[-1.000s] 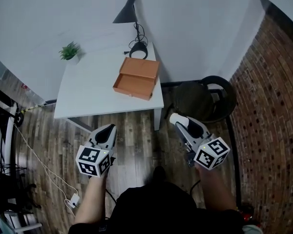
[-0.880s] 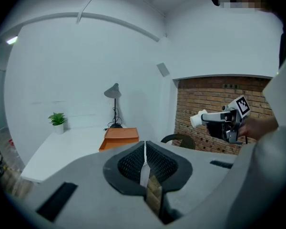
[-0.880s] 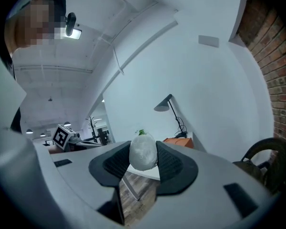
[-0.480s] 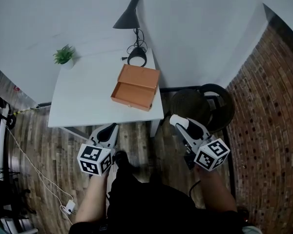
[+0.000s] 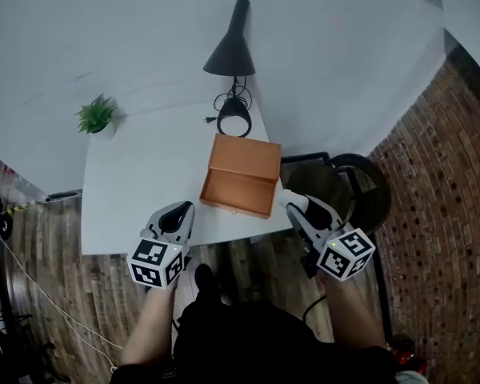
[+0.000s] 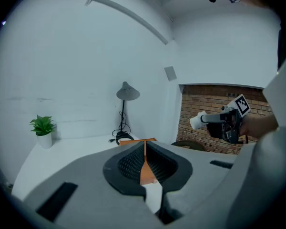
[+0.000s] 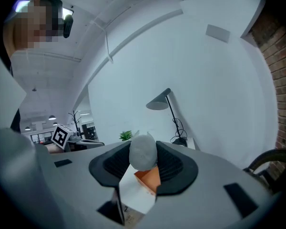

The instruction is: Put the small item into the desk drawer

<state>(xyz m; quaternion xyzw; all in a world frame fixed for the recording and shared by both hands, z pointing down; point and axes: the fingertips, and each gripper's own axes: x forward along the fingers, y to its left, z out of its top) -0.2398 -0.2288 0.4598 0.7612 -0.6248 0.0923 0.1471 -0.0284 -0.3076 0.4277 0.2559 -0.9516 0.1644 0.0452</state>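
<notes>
Two grippers sit low in the head view, one each side of centre, tips overlapping the desk's point(image 5: 144, 174) near edge in frame.

Right gripper point(image 5: 293, 202): jaws spread fairly wide and clamped on the item point(image 7: 143, 150), a pale grey rounded lump between the pad tips, sticking out above them. In the head view it's the white blob at the gripper tip, just lower right of the drawer point(image 5: 237, 192), not touching it.

Left gripper point(image 5: 178, 213): pads brought nearly together with only a thin slit left. The drawer's orange shows through the slit, and nothing sits between the pads.

Drawer is the orange box at frame centre, on the desk's right half, tray pulled out toward the person. Item not yet in it.

Lamp point(image 5: 230, 50) stands behind the drawer at upper centre, cord coiled at its base. Plant point(image 5: 95, 117) is at the desk's far left corner, upper left of frame. Dark chair point(image 5: 366, 184) is right of the desk, brick wall point(image 5: 448, 214) beyond it.

Left gripper view also catches the right gripper at mid right, well apart from the left.
</notes>
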